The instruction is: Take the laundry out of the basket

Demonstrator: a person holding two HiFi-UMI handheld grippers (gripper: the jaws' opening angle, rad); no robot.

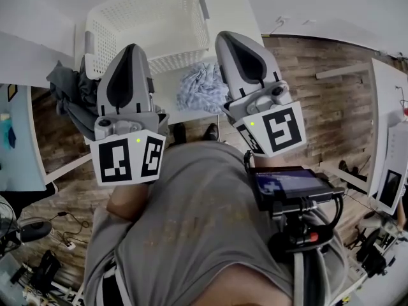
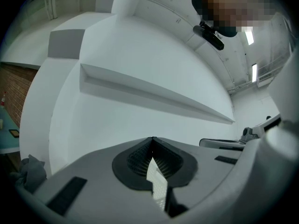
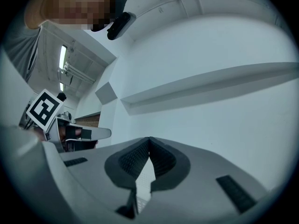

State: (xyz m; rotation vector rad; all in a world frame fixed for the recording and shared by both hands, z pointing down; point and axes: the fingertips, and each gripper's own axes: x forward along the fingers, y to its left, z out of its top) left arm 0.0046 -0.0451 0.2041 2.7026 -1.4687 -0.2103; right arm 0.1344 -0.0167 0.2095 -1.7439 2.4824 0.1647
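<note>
Laundry lies outside the basket in two heaps. A grey garment is bunched at the left edge of the tabletop, just beside the basket's near left corner, and part of it hangs over that edge. A blue-and-white cloth sits crumpled in front of the basket's near right corner, close to the near edge of the tabletop. The white lattice basket stands upright towards the far side.

The person stands at the near edge with both arms held up over it, side by side and apart. The left tongs point roughly level towards the basket, above the grey garment. In the left gripper view their dark ribbed pads meet at the tip, closed on nothing, with a sliver of white lattice showing in the gap below. The right tongs reach over the blue-and-white cloth towards the basket's right side. They too are closed, tips together, nothing between them. Neither pair touches any cloth.

Each carries its marker cube, the left cube and the right cube, nearer the person's grey shirt. Wooden floor shows beyond the right edge.
</note>
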